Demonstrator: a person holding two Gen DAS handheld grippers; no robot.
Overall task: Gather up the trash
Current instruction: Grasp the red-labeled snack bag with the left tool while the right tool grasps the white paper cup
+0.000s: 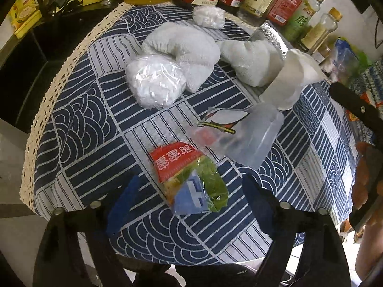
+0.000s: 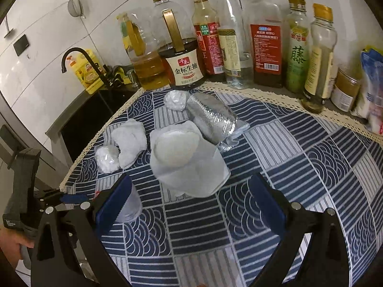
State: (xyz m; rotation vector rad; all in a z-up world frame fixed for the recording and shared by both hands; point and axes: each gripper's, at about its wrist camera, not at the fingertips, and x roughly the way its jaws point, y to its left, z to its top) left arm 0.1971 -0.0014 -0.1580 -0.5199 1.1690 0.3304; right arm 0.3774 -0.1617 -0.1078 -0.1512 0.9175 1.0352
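The left gripper [image 1: 189,191] hangs low over the near edge of the table [image 1: 79,129], angled forward and down, its jaws spread wide with nothing between the pads. Directly ahead of it, between the blue-padded fingers [image 1: 124,198], a crumpled red, green and blue snack wrapper [image 1: 189,179] lies flat on the blue patterned tablecloth. Just beyond the wrapper sits a clear plastic bag [image 1: 241,136], and farther on a clear bag of white wadding [image 1: 155,81] touches a rolled white towel [image 1: 189,55].

The right gripper [image 2: 194,203] is held higher, pointing across the table toward a row of sauce bottles [image 2: 182,47] at the far edge. Its jaws are also spread apart and empty. In front of them a translucent plastic cup [image 2: 189,157] lies tilted on its side, with a foil-wrapped roll [image 2: 213,117] just behind it. A small clear cup [image 2: 130,205] stands beside the left finger. The person's hand [image 2: 14,241] grips the left gripper's handle at the lower left of the right wrist view.
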